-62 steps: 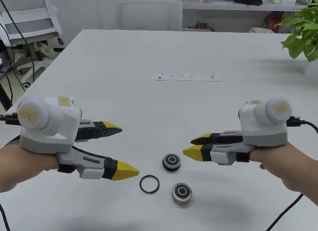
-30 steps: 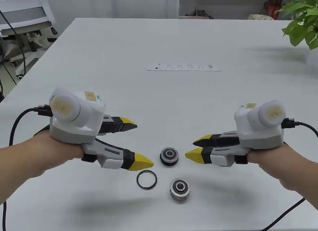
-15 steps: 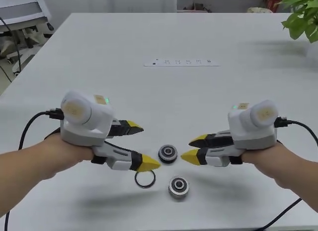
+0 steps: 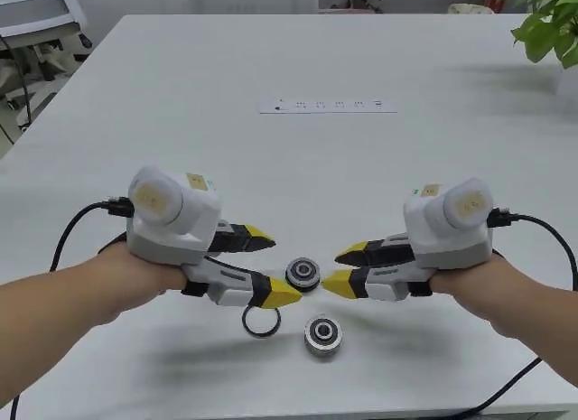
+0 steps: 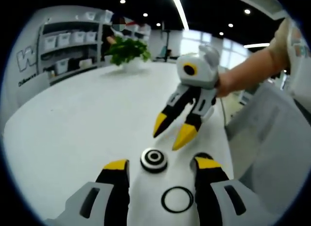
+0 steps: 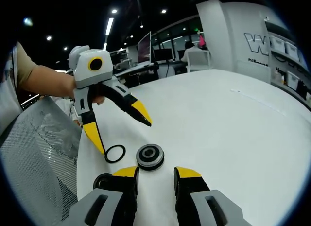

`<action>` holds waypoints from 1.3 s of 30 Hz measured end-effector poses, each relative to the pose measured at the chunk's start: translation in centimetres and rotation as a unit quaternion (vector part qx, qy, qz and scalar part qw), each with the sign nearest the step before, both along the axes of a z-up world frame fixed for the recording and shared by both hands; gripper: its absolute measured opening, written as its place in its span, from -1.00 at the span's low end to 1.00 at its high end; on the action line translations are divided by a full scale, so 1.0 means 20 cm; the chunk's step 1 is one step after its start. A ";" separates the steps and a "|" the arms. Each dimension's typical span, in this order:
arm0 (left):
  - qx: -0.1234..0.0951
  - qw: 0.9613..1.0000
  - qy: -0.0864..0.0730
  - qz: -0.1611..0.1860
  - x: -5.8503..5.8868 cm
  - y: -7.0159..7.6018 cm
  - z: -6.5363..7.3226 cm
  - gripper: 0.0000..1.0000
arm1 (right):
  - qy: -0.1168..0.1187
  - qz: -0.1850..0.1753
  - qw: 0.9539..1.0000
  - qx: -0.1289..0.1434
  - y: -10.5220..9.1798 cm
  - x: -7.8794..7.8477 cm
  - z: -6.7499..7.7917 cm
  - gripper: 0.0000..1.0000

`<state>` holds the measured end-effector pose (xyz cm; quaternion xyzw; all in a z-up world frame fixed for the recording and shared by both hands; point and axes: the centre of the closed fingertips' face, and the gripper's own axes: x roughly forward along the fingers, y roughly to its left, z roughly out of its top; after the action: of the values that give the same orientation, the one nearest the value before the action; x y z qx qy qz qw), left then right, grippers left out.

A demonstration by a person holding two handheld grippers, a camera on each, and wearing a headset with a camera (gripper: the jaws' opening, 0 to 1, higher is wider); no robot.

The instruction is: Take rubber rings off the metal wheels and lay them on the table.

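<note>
Head view is showing the target wheel [image 4: 302,273] sitting flat on the white table [image 4: 379,176], right between the two sets of yellow tips. It is wearing a dark outer band, while the second wheel [image 4: 322,334], nearer the person, is showing a silvery rim. One loose rubber ring [image 4: 254,323] is lying just left of that second wheel, and part of it is hiding under the lower jaw of the left gripper [image 4: 284,268]. In the right gripper view the second wheel is tucked half behind a jaw and hard to make out.

Left gripper is holding its jaws spread wide with nothing in them, the wheel lying just ahead of the gap. The right gripper [image 4: 332,269] is pointing back at it, jaws parted more narrowly and also empty. Whether any tip is touching the wheel, I cannot tell.

Compared with two seconds ago, both grippers are sitting much closer to the wheel, and the left jaw is now covering part of the ring that was lying in plain sight.

Room-wise, the near table edge is running close behind the second wheel, a cable [image 4: 528,366] is trailing off it, and bare tabletop is stretching away to a socket strip [image 4: 327,105] and a plant [image 4: 546,27] at the far right.
</note>
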<state>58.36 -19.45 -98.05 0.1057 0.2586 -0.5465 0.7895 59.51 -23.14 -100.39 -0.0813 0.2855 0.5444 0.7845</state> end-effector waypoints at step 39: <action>0.044 0.998 -0.035 0.023 0.07 -0.09 -0.09 -0.72 | 0.002 0.008 1.000 0.004 0.05 -0.02 -0.04 -0.47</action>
<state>59.74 -21.16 -99.81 0.1536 0.2573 -0.5124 0.8048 59.11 -22.04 -101.24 -0.0790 0.2842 0.5520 0.7799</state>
